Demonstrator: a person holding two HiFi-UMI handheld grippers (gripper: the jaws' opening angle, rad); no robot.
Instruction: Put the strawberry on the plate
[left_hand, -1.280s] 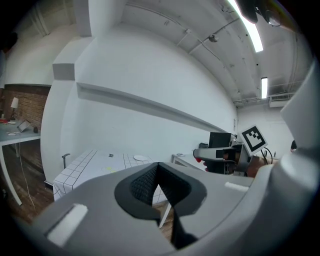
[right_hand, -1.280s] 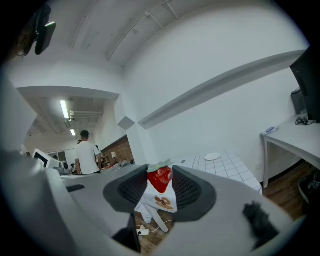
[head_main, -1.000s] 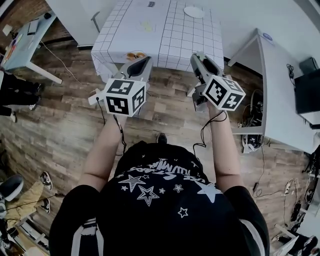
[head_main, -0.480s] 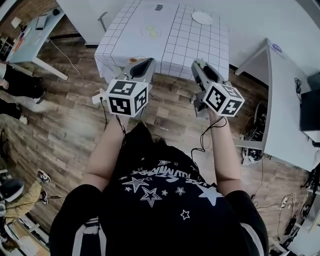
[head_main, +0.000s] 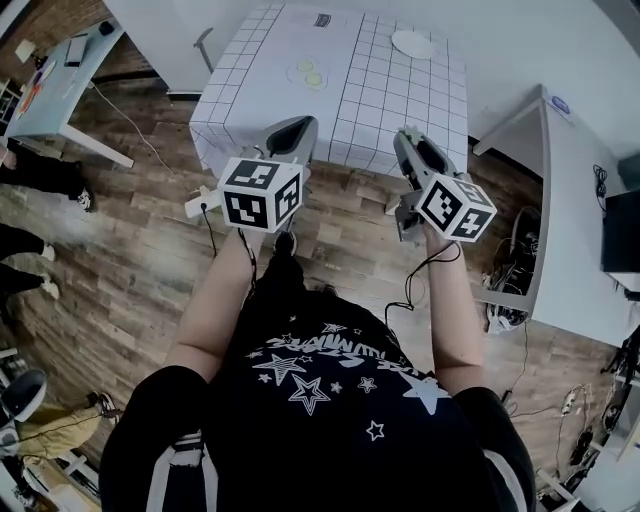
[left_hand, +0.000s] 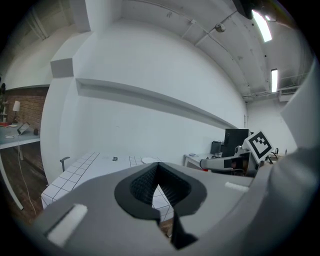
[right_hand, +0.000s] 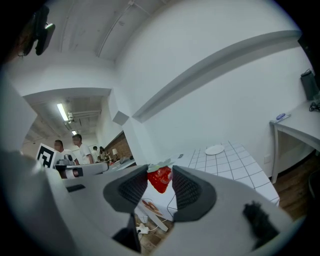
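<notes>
My right gripper (right_hand: 160, 182) is shut on a red strawberry (right_hand: 160, 179) with a pale green cap, held in the air short of the table. In the head view the right gripper (head_main: 413, 140) and the left gripper (head_main: 298, 130) hover just before the near edge of the grid-patterned white table (head_main: 380, 100); the strawberry is hidden there. A white plate (head_main: 412, 43) lies at the table's far right, and also shows as the plate (right_hand: 215, 149) and the plate (left_hand: 149, 160). The left gripper (left_hand: 159, 187) is shut with nothing in it.
Two pale round items (head_main: 310, 72) and a small dark item (head_main: 322, 19) lie on the table. A white desk (head_main: 565, 210) stands at the right, a grey desk (head_main: 50, 75) at the upper left. Cables and a power strip (head_main: 200, 205) lie on the wooden floor.
The table has drawn nearer and shifted right in the head view as the person stepped toward it. Both grippers kept their hold and pose, drifting slightly right.
</notes>
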